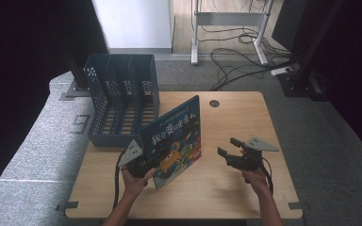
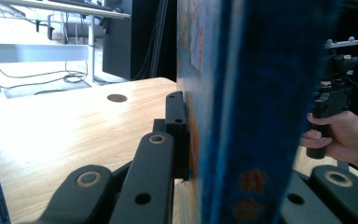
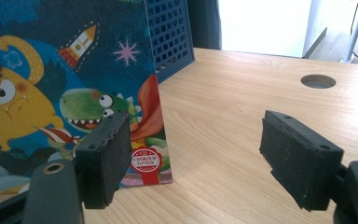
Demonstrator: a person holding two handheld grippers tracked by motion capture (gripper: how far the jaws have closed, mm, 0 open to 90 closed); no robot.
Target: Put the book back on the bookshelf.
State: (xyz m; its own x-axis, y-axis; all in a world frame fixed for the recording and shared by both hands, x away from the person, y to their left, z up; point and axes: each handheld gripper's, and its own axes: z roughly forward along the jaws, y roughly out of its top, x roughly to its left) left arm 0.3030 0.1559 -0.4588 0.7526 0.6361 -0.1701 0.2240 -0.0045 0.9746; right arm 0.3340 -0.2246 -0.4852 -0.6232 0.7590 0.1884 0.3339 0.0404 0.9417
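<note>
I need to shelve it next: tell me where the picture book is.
In the high view the book stands upright at the table's middle, clamped in the left claw, just in front of the blue file rack.

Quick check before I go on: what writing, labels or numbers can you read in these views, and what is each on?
"我会变…": large white Chinese title on the book cover, high view; its last characters are too blurred to read.
Small line above that title: too small to read.
Red round badge on the cover's lower corner, right gripper view: white characters, blurred, unreadable.
Orange characters on the book's edge, left gripper view: blurred, unreadable.
File rack, table: no text.
</note>
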